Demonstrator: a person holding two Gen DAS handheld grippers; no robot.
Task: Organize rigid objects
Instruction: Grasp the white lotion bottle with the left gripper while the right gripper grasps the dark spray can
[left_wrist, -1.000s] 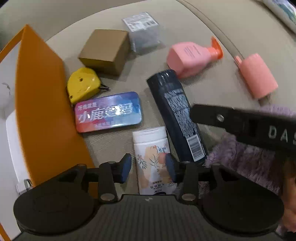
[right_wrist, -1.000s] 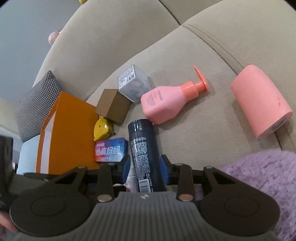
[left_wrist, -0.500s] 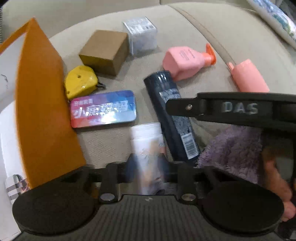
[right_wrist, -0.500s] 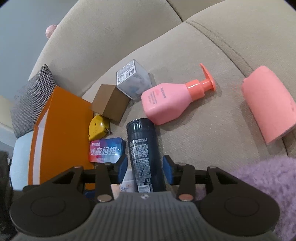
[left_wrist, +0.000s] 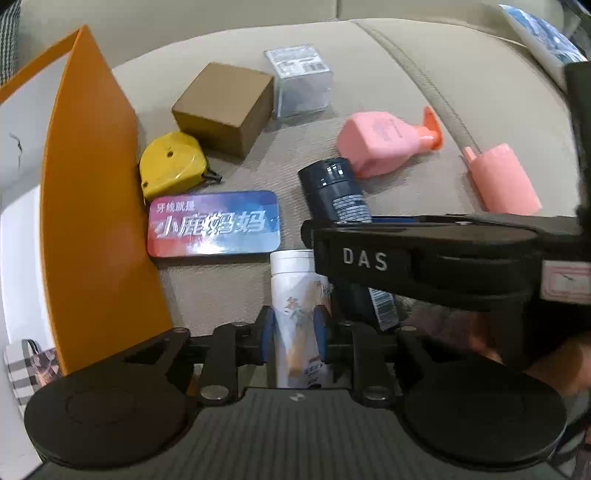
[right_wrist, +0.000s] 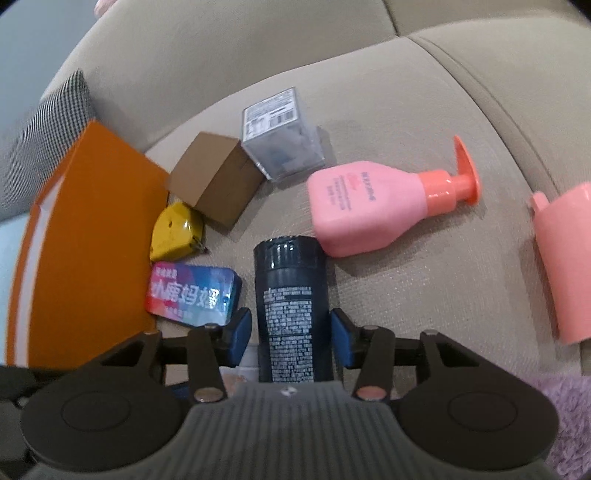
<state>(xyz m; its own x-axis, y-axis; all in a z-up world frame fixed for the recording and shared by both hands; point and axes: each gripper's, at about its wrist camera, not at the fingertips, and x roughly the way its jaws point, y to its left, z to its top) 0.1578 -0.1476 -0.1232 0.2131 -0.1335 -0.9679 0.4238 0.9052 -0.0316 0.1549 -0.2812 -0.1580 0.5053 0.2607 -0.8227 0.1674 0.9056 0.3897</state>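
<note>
A white floral bottle (left_wrist: 295, 288) lies on the beige sofa seat (left_wrist: 369, 74). My left gripper (left_wrist: 294, 332) points steeply down with both blue pads against the bottle's sides, and its jaws are opening slightly. Beside it lies a dark blue bottle (right_wrist: 290, 295) with white print. My right gripper (right_wrist: 290, 334) straddles that bottle's lower part. Its jaws are opening, and a thin gap shows at each pad. In the left wrist view, the right tool's black frame marked DAS (left_wrist: 369, 258) crosses over the dark bottle (left_wrist: 334, 188).
Left of the bottles stands an orange box (left_wrist: 88, 203). Near it lie a blue-red tin (left_wrist: 214, 225), a yellow tape measure (left_wrist: 171, 166), a brown carton (left_wrist: 225, 107) and a clear box (left_wrist: 301, 81). A pink pump bottle (right_wrist: 369, 206), a pink cylinder (right_wrist: 565, 258) and purple fluffy fabric (right_wrist: 569, 406) lie to the right.
My left jaws have closed from wide apart onto the white bottle. The right gripper has slid further over the dark bottle, with its jaws spreading wider.
</note>
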